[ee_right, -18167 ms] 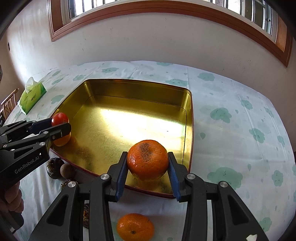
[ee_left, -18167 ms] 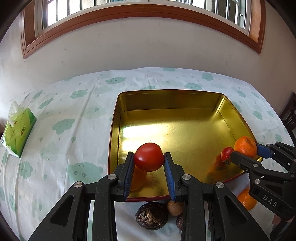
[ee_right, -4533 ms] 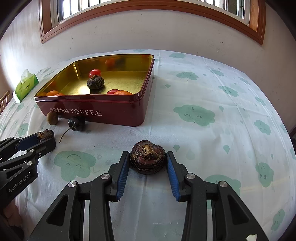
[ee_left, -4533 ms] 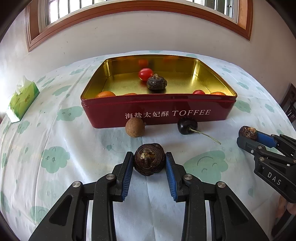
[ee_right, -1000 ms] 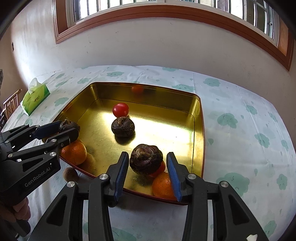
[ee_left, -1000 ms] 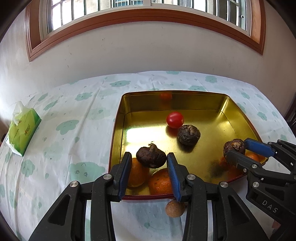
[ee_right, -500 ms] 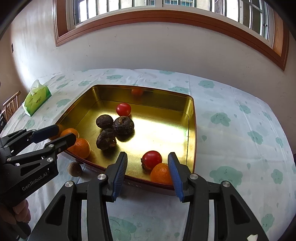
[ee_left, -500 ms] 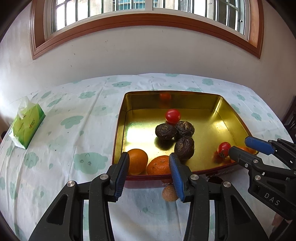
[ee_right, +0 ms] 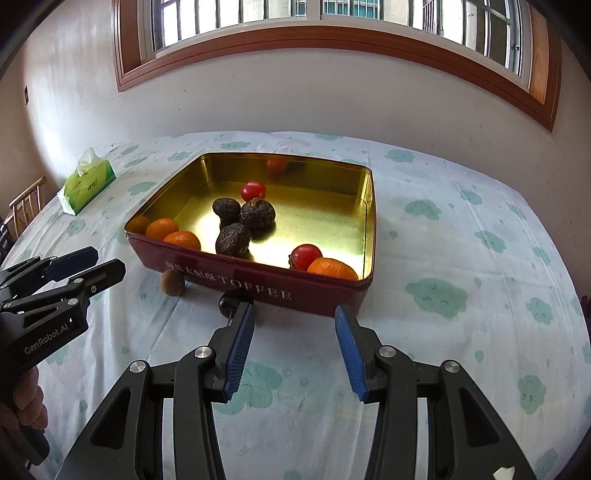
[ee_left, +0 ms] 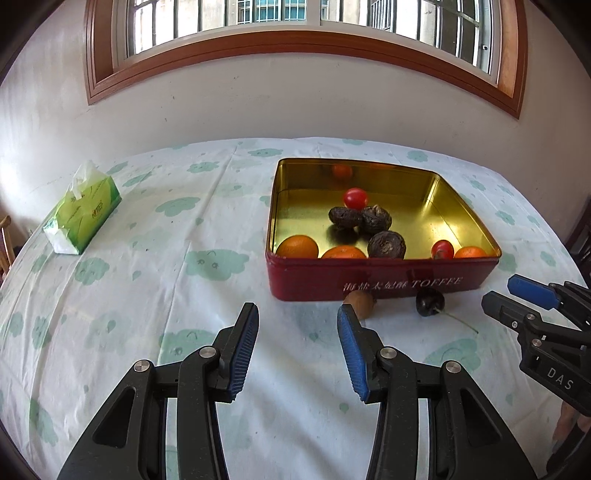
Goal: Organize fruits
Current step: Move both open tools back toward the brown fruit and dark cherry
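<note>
Two fruits outside tin (ee_left: 380, 282) on tabletop: brown fruit (ee_left: 360, 298), dark cherry (ee_left: 429, 302). Left tongs (ee_left: 297, 345), right tongs (ee_right: 293, 341) released, empty. Next: descend, clench one each.

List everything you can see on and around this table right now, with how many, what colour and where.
Toffee tin: one, red outside, gold inside, on the tablecloth.
Oranges: three, orange, along the tin's near wall.
Tomatoes: two, red, one toward the tin's far side, one by the near right orange.
Dark wrinkled fruits: three, brown-black, clustered mid-tin.
Small brown fruit: one, tan, on the cloth before the tin.
Cherry: one, near-black, stemmed, beside the brown fruit.
Tissue pack: one, green, far left on the table.
Tablecloth: one, white with green clouds.
Window: one, brown frame, above.
Left gripper: black, blue pads, open, empty.
Right gripper: same, open, empty.
</note>
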`<action>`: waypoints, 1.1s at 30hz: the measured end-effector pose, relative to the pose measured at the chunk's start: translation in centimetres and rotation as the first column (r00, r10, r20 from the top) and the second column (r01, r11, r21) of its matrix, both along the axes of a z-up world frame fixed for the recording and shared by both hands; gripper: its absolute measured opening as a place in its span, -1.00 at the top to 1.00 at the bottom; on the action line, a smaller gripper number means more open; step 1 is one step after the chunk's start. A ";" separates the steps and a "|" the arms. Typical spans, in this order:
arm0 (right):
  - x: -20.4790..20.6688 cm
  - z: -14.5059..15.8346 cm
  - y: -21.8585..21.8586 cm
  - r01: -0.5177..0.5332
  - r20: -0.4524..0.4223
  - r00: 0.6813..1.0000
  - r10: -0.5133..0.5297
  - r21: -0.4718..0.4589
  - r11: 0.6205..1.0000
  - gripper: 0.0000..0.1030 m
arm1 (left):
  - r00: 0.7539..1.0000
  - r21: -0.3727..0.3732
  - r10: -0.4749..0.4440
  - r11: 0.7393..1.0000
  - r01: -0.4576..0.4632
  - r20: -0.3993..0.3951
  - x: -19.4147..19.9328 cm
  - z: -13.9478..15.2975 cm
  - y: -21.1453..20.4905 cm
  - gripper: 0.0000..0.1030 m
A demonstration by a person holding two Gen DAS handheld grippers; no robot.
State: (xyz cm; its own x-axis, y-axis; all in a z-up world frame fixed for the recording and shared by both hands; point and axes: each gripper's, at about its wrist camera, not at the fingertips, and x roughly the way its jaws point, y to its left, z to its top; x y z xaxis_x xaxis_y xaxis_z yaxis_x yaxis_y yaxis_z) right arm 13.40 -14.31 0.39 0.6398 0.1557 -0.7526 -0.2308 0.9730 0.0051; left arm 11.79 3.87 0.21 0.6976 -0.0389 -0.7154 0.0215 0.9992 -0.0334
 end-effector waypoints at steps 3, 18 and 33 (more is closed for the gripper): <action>-1.2 -1.0 0.0 -0.002 -0.023 1.000 0.002 -0.002 1.000 0.16 | 1.000 0.000 0.012 1.000 -0.013 -0.019 -1.0 -0.9 0.4 0.11; -2.3 -3.5 1.6 -0.021 -0.093 0.995 0.023 0.019 1.000 0.16 | 0.997 -0.027 0.044 0.999 -0.046 -0.069 -2.3 -3.9 2.0 0.11; 1.1 -4.0 4.9 -0.049 -0.056 0.997 0.047 -0.027 0.998 0.13 | 0.996 -0.045 0.041 0.998 -0.044 -0.075 -2.2 -3.9 2.1 0.07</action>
State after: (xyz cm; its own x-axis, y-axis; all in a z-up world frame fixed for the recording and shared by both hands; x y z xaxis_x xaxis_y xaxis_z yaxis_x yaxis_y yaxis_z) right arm 14.54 -9.36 -3.60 0.5890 0.1635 -0.7914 -0.2773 0.9607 -0.0079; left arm 9.63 5.98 -3.72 0.6442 -0.0446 -0.7636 -0.0252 0.9965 -0.0794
